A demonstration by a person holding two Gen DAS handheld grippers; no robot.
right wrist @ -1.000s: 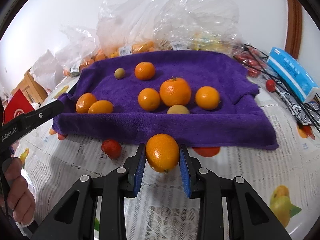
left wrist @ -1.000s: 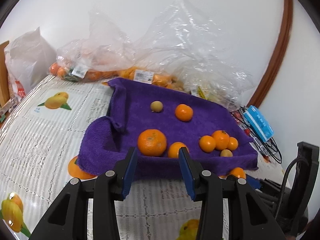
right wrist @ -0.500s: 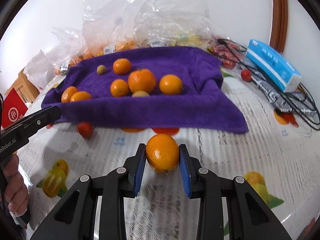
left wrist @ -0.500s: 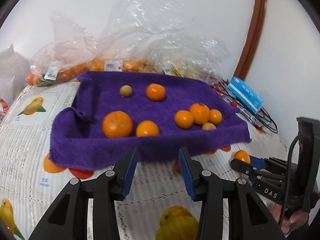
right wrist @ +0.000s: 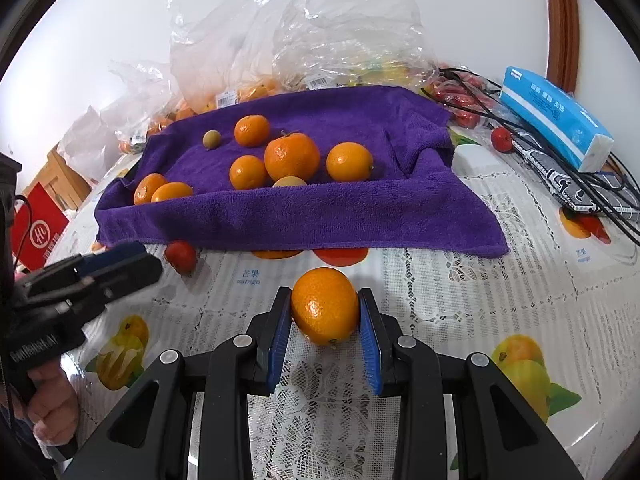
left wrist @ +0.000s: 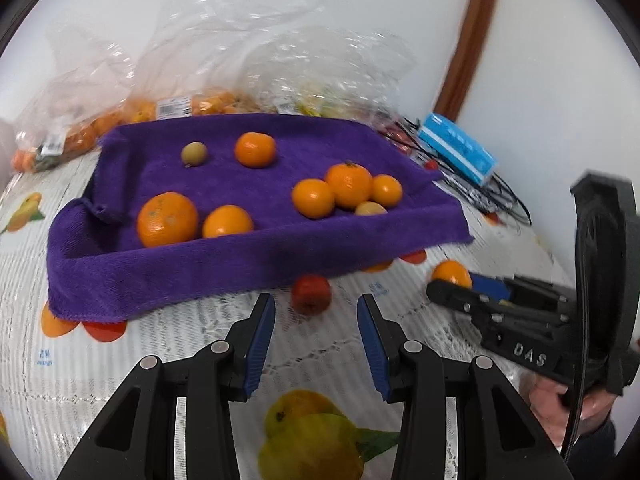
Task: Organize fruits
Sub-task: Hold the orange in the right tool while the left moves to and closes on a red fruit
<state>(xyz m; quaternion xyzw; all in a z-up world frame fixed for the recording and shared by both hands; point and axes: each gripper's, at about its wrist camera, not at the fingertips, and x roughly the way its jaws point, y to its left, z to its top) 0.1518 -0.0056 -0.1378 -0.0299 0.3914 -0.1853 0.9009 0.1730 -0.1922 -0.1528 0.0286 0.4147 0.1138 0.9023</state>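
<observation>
A purple towel (left wrist: 248,264) (right wrist: 320,212) lies on the table with several oranges and two small yellowish fruits on it. My right gripper (right wrist: 325,312) is shut on an orange (right wrist: 325,305), held in front of the towel's near edge. It also shows in the left wrist view (left wrist: 452,274) at the right. My left gripper (left wrist: 316,322) is open and empty, just short of a small red fruit (left wrist: 311,294) (right wrist: 181,255) that lies on the tablecloth at the towel's front edge.
Clear plastic bags of fruit (right wrist: 280,52) stand behind the towel by the wall. A blue tissue pack (right wrist: 556,116), black cables (right wrist: 600,184) and another red fruit (right wrist: 501,139) lie at the right. A red box (right wrist: 38,236) is at the left.
Both grippers have pulled back from the towel toward me. The left one swung right, so the small red fruit now lies between its fingertips' line. The right still holds the orange.
</observation>
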